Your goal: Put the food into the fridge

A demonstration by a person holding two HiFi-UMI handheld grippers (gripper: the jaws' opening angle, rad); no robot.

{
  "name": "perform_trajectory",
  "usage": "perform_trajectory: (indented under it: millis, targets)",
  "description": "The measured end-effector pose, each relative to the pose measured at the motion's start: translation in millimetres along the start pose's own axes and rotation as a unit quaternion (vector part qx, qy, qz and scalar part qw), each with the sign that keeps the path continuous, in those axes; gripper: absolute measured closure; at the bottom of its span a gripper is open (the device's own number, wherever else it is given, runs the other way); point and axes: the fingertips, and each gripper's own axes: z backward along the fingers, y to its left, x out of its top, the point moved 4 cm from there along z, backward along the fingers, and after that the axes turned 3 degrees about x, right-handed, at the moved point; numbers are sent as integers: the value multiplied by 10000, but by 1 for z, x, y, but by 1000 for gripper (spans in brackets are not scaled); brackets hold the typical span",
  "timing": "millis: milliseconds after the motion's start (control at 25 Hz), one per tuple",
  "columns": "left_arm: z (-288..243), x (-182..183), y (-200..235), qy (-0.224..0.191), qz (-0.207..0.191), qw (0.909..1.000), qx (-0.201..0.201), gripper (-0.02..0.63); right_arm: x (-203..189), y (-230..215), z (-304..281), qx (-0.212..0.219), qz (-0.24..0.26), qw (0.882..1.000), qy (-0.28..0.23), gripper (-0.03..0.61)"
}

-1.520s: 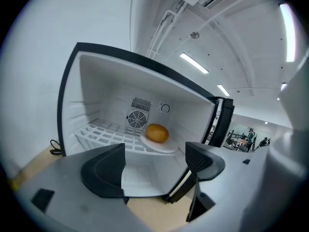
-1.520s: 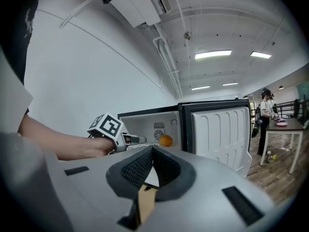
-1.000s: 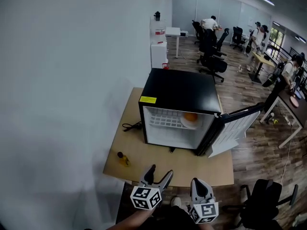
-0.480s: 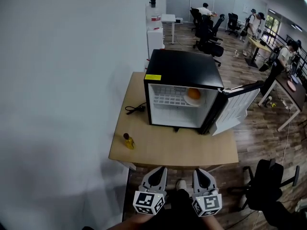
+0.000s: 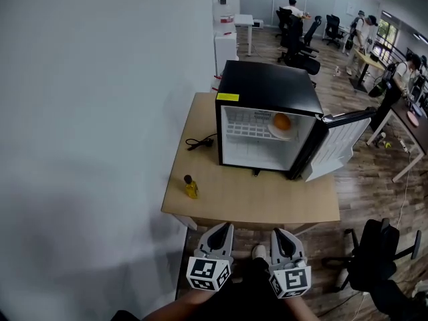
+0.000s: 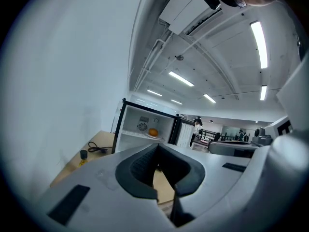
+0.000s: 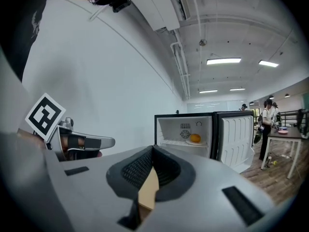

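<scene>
Since a second ago my left tool [image 5: 219,231] has snapped together, empty, like the right tool [image 5: 281,237]. Both hang back off the worktop [image 5: 267,202] because, I judge, loading is done: the orange [image 5: 281,121] sits on its plate [image 5: 277,132] inside the fridge [image 5: 267,89], door [image 5: 341,149] open.

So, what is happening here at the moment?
A person stands back from the table, holding the left gripper and the right gripper in front of its near edge. Both have their jaws shut with nothing between them. On the table, the small black fridge has its door open, and an orange lies on a plate on the shelf inside. A yellow bottle stands left of the fridge.
</scene>
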Motion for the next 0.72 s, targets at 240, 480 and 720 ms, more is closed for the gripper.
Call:
perform_trajectory:
  millis: [240, 480, 720]
  targets:
    - [-2, 3, -2, -2, -50, 10000, -53, 598, 8, -4, 2, -107, 68, 9999, -83, 518]
    - [-10, 11, -8, -73, -111, 9998, -115, 598, 15, -18, 5, -269, 69, 9994, -194, 518]
    - [-15, 16, -4, -93, -297, 9995, -57, 598, 9, -29, 8, -391, 5, 9989, -265, 518]
